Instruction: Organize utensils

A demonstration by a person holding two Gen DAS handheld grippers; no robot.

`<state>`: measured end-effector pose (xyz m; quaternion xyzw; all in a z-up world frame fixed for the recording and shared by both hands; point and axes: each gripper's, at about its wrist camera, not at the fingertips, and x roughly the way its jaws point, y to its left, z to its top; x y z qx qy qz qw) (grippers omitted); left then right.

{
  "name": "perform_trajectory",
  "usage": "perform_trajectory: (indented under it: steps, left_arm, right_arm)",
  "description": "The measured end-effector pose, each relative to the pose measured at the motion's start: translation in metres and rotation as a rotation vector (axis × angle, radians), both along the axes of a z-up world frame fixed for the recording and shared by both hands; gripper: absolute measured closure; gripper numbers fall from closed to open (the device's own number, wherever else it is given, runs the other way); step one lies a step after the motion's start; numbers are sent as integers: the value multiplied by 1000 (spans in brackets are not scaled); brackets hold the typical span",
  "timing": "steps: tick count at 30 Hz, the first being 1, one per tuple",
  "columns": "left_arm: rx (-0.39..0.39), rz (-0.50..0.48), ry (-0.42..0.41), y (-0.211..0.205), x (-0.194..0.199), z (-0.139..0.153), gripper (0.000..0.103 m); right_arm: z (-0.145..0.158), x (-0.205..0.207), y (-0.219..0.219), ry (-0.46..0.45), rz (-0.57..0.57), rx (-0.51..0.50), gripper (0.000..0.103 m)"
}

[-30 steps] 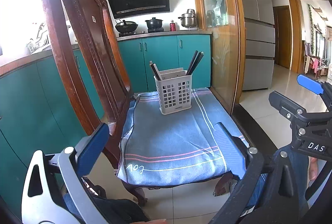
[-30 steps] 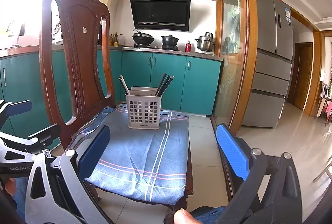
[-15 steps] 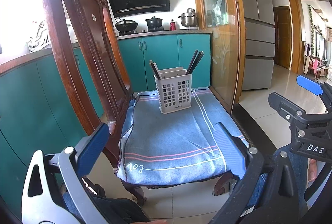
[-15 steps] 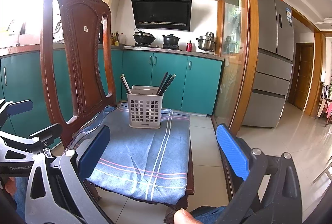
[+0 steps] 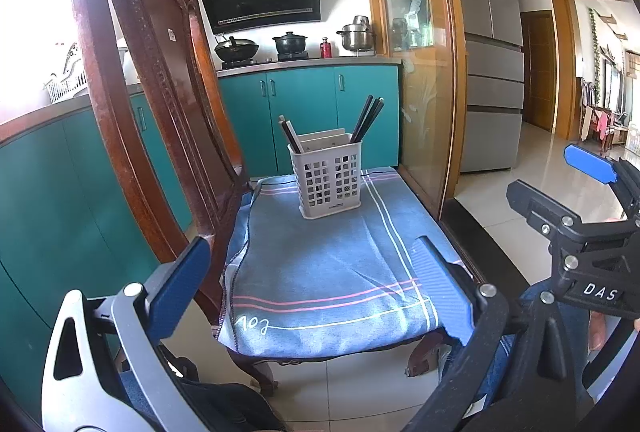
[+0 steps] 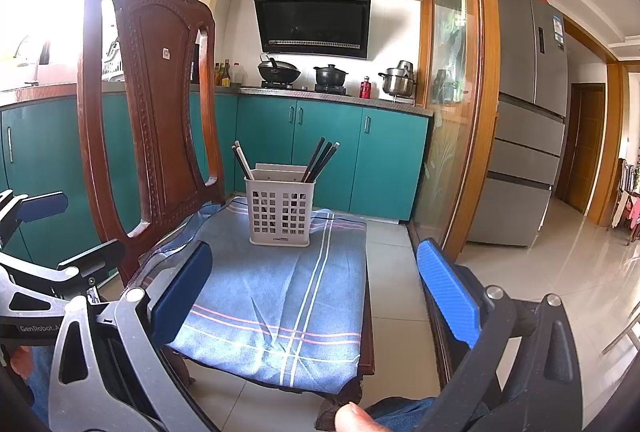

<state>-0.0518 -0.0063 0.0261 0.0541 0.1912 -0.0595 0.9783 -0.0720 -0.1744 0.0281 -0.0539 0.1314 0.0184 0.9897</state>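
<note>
**Utensil holder on chair seat, both grippers spread wide and holding nothing**

White slotted utensil holder (image 5: pixel 329 179) stands upright toward the far end of the blue striped cloth (image 5: pixel 332 264) laid over the wooden chair (image 5: pixel 160 104) seat. Dark chopsticks (image 5: pixel 367 119) lean out of its right compartment; a second pair of chopsticks (image 5: pixel 289 136) leans left from the other side. A flat pale piece sits between them; cannot tell what it is.

Left gripper (image 5: pixel 316 280): fingers wide apart, nothing between them, held low at the near edge of the seat, well apart from the holder. Right gripper (image 6: pixel 316 284): the same, jaws spread, nothing held, near front edge of the cloth.

Surroundings: tall carved chair back rises to the left of the holder, close beside the left gripper's line. Glass partition with wood frame (image 6: pixel 456 112) just right of the chair. Behind: teal cabinets (image 6: pixel 328 152), range hood (image 6: pixel 316 20), wok (image 6: pixel 279 70), black pot (image 6: pixel 330 75), steel pot (image 6: pixel 398 82), red bottle (image 6: pixel 365 88). Grey fridge (image 6: pixel 528 136) at right.
</note>
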Motion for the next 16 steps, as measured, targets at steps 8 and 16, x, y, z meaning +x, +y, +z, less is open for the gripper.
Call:
perform_trajectory:
  steps: [8,16]
  left_arm:
    - [3,15,21,-3,5,-2,3]
    - [12,2,164,-9,37,-35,3]
  right_arm:
    - [-3,2,-3,9,-1,8,3]
    - [-22,31,-13,115,-19,62,3]
